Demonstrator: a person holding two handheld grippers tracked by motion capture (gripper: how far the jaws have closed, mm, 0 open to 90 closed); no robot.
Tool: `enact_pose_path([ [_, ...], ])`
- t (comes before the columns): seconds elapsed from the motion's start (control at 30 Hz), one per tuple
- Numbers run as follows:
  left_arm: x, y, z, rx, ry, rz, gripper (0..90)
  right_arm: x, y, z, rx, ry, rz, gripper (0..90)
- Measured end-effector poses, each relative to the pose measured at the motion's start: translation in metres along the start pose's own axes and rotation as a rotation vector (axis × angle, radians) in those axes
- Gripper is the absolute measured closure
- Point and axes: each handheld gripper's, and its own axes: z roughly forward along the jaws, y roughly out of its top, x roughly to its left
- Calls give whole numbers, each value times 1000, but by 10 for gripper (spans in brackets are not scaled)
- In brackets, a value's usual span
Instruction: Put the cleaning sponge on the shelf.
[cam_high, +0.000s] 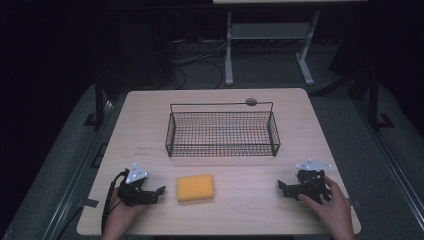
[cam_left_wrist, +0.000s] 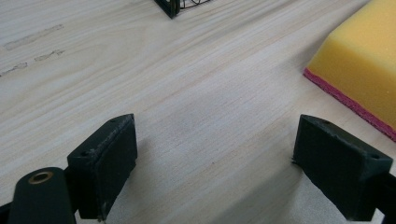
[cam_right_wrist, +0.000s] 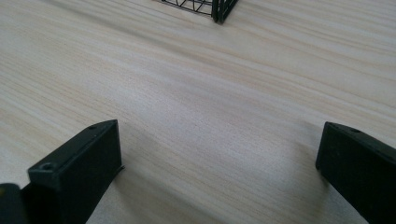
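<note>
Plainly, the yellow sponge (cam_high: 195, 187) lies flat on the counter (cam_high: 150, 125), near its front edge, between the two grippers and closer to the left one. The left gripper (cam_high: 159, 192) rests just beside the sponge's left end with its fingers (cam_left_wrist: 105, 161) spread wide and empty; from its own view the sponge sits ahead and to the right, pink underside down. The right gripper (cam_high: 281, 187) rests well apart on the other side, fingers (cam_right_wrist: 79, 168) likewise released. The sponge's long axis runs left to right. Behind it stands an empty wire basket (cam_high: 222, 148); nothing blocks the way.
</note>
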Motion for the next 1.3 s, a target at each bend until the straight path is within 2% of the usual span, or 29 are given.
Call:
enact_pose_path([
  [0.37,0,0,0,0,1,-1,127,0,0,0,1,-1,-3,0],
  [0.53,2,0,-3,11,-2,2,164,0,0,0,1,-1,-3,0],
  [0.67,1,3,-10,1,-10,-4,263,0,0,0,1,-1,-3,0],
  [0.8,-1,7,-18,-12,-48,-20,449,0,0,0,1,-1,-3,0],
  [0.9,-3,11,-23,-7,-76,-36,646,0,0,0,1,-1,-3,0],
  [0.97,-8,14,-25,1,-104,-27,767,0,0,0,1,0,-3,0],
  [1.0,-8,14,-25,1,-104,-27,799,0,0,0,1,0,-3,0],
  [1.03,-14,16,-27,9,-132,-9,840,0,0,0,1,-1,-3,0],
  [1.1,-16,17,-28,13,-141,-10,894,0,0,0,1,-1,-3,0],
  [1.2,-25,21,-29,17,-179,-4,895,0,0,0,1,-1,-3,0],
  [1.23,-33,21,-30,24,-195,4,896,0,0,0,3,-1,-3,0],
  [1.3,-39,22,-30,28,-208,11,895,0,0,0,3,-1,-4,0],
])
